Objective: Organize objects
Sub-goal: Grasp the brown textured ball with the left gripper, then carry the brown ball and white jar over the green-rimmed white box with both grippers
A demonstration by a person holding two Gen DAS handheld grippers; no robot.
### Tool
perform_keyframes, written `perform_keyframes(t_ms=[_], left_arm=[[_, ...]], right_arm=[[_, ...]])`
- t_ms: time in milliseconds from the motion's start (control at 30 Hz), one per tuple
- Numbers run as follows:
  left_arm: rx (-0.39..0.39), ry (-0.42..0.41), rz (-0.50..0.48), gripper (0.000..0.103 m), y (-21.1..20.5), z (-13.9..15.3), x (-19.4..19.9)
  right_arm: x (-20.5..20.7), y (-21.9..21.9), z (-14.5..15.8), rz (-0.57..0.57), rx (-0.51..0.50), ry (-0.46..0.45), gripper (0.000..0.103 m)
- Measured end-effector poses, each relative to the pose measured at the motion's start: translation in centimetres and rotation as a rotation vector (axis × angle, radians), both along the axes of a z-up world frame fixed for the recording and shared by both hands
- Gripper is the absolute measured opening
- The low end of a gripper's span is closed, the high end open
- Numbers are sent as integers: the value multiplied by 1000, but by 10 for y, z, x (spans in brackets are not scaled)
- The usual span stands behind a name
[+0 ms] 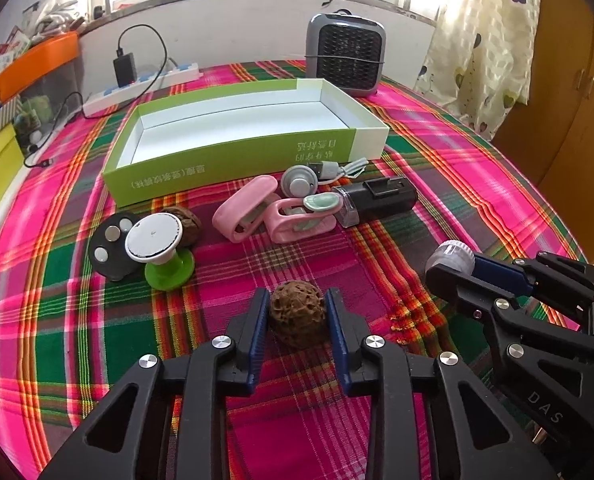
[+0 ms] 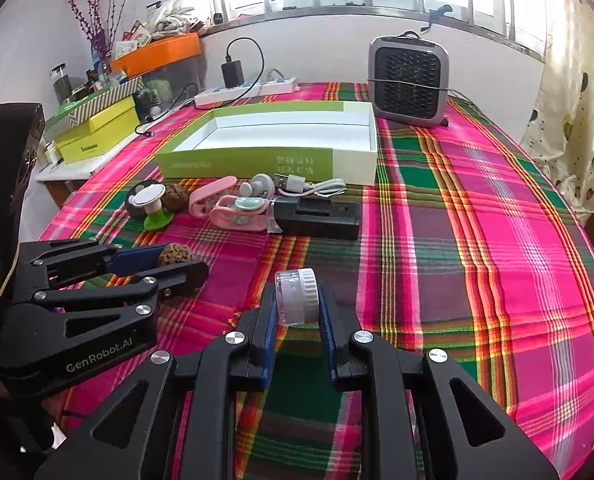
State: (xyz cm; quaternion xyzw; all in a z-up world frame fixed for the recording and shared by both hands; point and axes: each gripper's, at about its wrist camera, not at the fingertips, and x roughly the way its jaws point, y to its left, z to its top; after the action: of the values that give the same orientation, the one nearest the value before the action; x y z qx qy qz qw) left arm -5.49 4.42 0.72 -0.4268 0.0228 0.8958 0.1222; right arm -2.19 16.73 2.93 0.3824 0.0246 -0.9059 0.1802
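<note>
Woven plaid cloth (image 1: 437, 184) covers my tabletop. The walnut (image 1: 297, 314) looks rough and pitted, the green box (image 1: 233, 152) matt cardboard, the small jar (image 2: 297, 296) clear, smooth plastic.

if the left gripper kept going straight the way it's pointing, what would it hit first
The walnut already sits between the left gripper jaws, so it comes first. Beyond it lies bare tablecloth, then probably the pink clips, though depth is unclear.
</note>
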Motion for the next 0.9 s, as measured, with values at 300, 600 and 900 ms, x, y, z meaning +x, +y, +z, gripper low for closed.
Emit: perform_keyframes(t_ms=[300, 600, 900], left_arm=[[0, 0, 14, 26, 1, 0, -1], [5, 21, 23, 26, 0, 9, -3], [23, 61, 50, 26, -8, 31, -15]], right_arm=[[-3, 2, 4, -2, 13, 17, 20], [-7, 2, 10, 4, 9, 26, 20], [-20, -2, 28, 18, -9, 52, 20]])
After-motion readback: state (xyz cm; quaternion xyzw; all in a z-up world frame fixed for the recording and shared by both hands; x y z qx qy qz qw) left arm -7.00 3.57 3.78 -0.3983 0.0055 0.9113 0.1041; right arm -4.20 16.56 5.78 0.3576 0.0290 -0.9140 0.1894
